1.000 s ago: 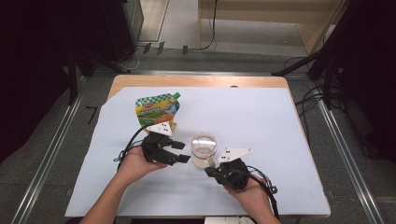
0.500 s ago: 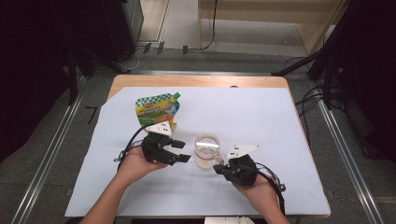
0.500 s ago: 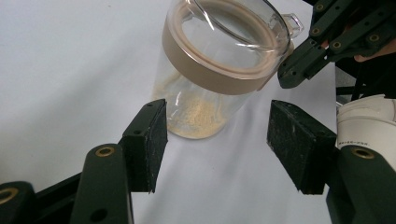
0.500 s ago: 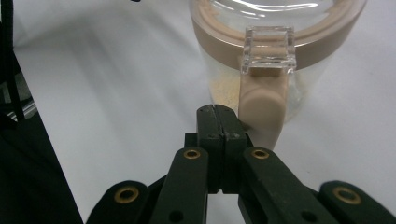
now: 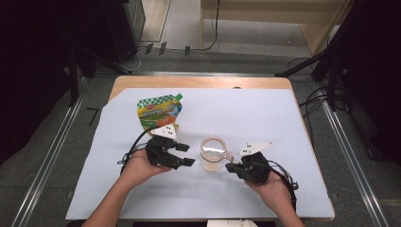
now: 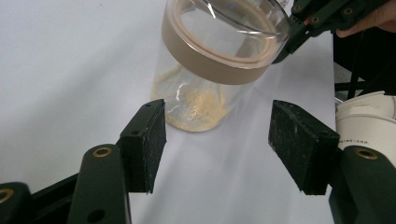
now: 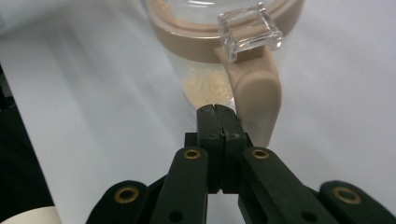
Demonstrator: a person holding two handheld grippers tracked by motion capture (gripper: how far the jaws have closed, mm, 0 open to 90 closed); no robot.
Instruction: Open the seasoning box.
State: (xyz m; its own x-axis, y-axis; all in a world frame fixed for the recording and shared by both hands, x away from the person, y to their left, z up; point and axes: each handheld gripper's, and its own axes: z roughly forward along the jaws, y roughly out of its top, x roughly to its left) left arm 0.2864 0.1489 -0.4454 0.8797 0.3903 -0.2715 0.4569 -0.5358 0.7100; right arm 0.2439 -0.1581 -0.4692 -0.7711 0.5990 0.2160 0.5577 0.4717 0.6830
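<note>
The left gripper [image 6: 217,149] has jaws spread wide, empty, facing a clear glass jar [image 5: 211,153] with a tan band and yellow powder. The right gripper [image 7: 217,114], pressed closed on nothing, sits beside the jar's tan latch [image 7: 257,100]. Bare white sheet [image 5: 265,118] surrounds them; a green pouch [image 5: 158,109] lies behind.

Jar [image 5: 212,154] mid-table [image 5: 265,118], between left gripper [image 5: 185,154] and right gripper [image 5: 230,166]; pouch [image 5: 158,110] behind left gripper.

Bright even table light, dark surroundings, close views soft
</note>
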